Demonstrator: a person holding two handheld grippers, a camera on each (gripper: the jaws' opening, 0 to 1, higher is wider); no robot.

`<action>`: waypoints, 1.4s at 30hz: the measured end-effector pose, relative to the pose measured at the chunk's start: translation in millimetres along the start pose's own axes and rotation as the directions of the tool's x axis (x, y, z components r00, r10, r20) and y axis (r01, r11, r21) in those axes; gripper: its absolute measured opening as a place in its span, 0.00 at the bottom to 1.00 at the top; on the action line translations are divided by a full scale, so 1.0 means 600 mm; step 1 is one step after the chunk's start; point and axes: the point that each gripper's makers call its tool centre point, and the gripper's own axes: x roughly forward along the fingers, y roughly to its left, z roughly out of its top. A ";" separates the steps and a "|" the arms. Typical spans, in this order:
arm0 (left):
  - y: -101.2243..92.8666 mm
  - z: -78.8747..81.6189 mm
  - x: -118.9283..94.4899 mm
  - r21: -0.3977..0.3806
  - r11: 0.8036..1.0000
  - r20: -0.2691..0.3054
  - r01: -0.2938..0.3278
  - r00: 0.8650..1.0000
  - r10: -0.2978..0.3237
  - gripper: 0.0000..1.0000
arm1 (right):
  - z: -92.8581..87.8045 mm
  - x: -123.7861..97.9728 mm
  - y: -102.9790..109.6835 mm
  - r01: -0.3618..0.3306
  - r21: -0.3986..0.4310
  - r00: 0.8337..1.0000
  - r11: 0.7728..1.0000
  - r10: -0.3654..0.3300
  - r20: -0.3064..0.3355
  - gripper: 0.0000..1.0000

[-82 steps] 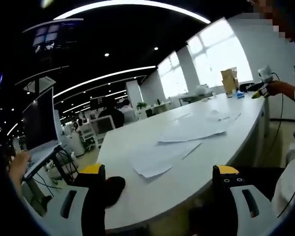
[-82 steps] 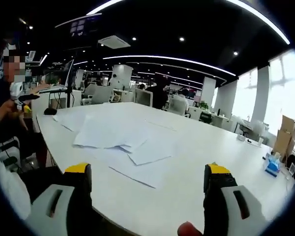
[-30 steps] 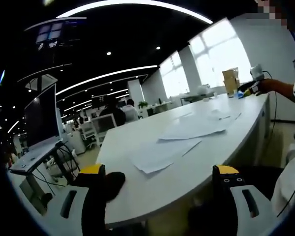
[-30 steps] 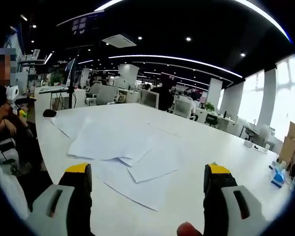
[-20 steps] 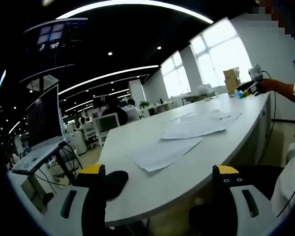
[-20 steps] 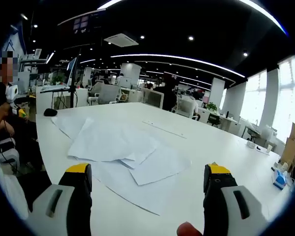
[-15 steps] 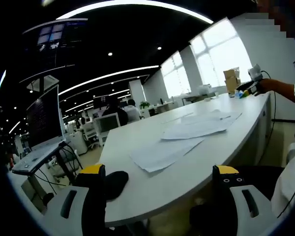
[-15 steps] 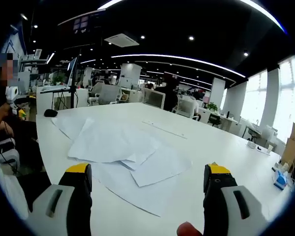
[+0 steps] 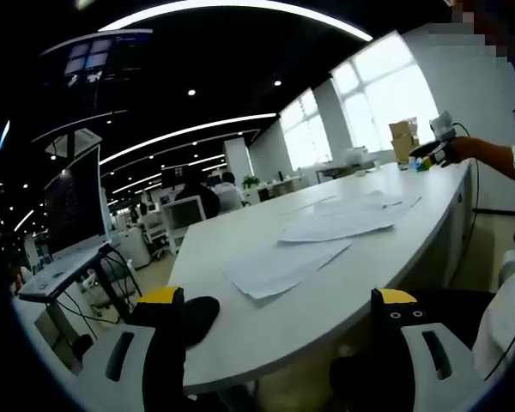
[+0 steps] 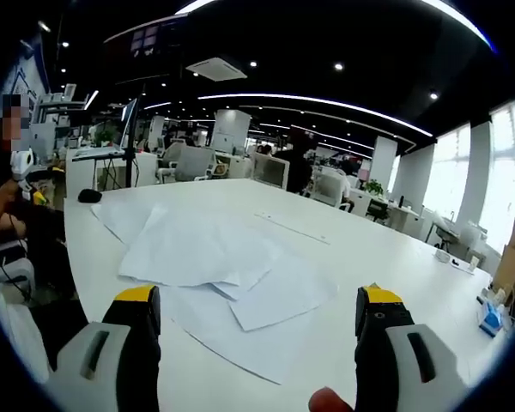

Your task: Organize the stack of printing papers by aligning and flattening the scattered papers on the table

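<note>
Several white printing papers [image 10: 215, 266] lie scattered and overlapping on the white table [image 10: 352, 257]. In the right gripper view my right gripper [image 10: 256, 318] stands open just short of the nearest sheets, nothing between its yellow-tipped jaws. In the left gripper view the same papers [image 9: 318, 240] spread along the table [image 9: 266, 318], with the closest sheet [image 9: 279, 266] ahead of my left gripper [image 9: 279, 313], which is open and held off the table's near edge. The right gripper [image 9: 438, 146] shows small at the table's far end, held by a hand.
A black mouse [image 9: 197, 311] sits at the table's near corner by my left jaw. A cardboard box [image 9: 403, 137] stands by the windows. A blue tissue box [image 10: 491, 319] lies at far right. A monitor [image 9: 69, 206] on a side desk and office chairs surround the table.
The right gripper view has edged closer to the papers, which look larger now. The left gripper view has barely shifted. The papers themselves lie as before.
</note>
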 end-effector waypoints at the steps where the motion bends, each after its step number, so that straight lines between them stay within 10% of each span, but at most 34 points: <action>1: -0.001 -0.002 -0.001 -0.002 1.000 0.000 0.000 1.000 0.000 0.92 | 0.001 0.002 0.001 -0.004 -0.001 1.000 1.000 0.004 0.001 0.89; 42: 0.008 0.007 -0.014 -0.005 1.000 0.021 -0.013 1.000 0.013 0.92 | 0.003 0.042 0.020 -0.040 -0.007 0.999 0.999 0.040 -0.013 0.89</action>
